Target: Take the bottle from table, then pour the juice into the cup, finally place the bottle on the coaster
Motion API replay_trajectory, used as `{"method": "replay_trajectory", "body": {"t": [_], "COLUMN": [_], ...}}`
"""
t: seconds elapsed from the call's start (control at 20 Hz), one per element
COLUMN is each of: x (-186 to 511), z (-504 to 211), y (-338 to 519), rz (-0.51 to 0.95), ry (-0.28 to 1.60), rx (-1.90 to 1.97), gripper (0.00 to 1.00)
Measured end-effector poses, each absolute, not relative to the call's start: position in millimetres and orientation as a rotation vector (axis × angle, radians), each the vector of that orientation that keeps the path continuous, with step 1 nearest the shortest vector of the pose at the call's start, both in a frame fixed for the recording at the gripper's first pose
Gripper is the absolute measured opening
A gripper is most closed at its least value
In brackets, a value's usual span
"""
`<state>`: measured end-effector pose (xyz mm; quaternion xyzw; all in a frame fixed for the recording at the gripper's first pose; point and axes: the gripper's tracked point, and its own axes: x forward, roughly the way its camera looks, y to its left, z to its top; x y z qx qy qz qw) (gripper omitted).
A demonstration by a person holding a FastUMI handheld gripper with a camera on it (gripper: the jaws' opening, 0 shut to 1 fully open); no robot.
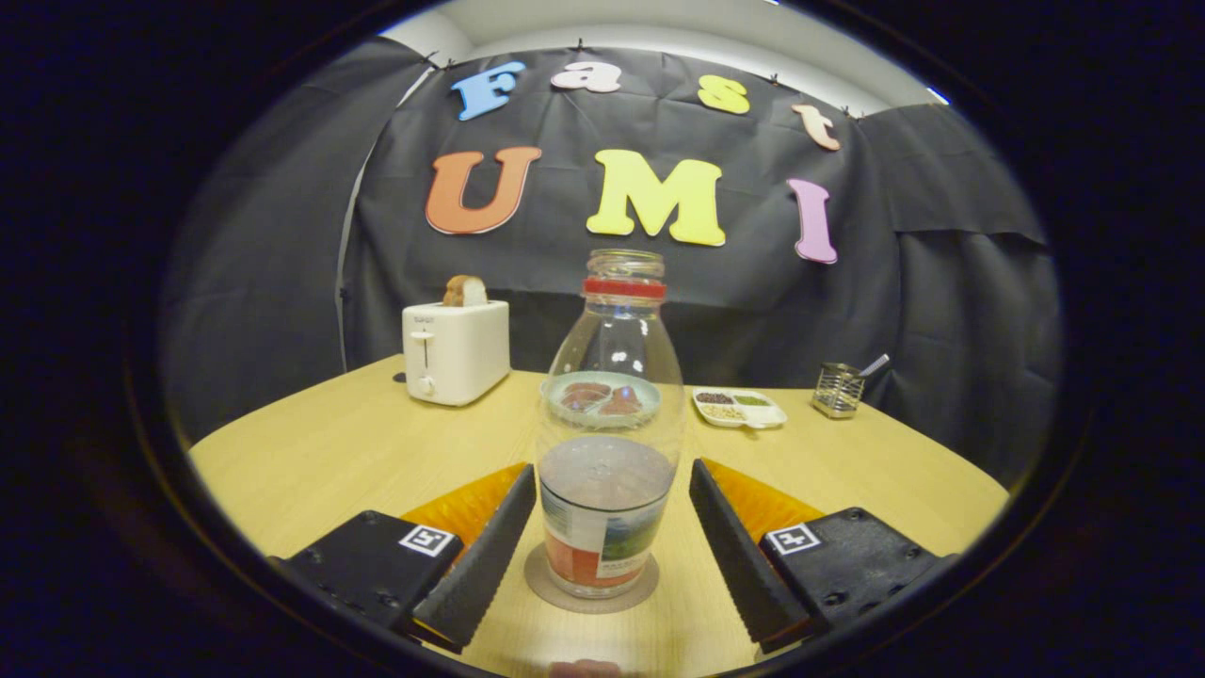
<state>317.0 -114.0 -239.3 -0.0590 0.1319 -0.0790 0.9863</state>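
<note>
The bottle [607, 443] stands on the coaster [591, 582]; the fingers [602, 527] flank it, apart. Placing looks done; next, back away.

A white toaster [456, 350] with bread [465, 291] in its slot stands near the table's [320, 461] far left edge. A plate [602, 399] of food sits mid-table, a divided tray [740, 409] beside it, a mesh holder [838, 389] near the far right edge.
</note>
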Motion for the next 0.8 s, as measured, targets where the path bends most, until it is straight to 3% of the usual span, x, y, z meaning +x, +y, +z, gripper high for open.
{"method": "replay_trajectory", "body": {"t": [0.5, 0.8], "x": [284, 240], "z": [-204, -115], "y": [-110, -91], "rz": [-0.150, -0.138], "ry": [0.253, 0.147], "rx": [-0.118, -0.091], "gripper": [1.00, 1.00]}}
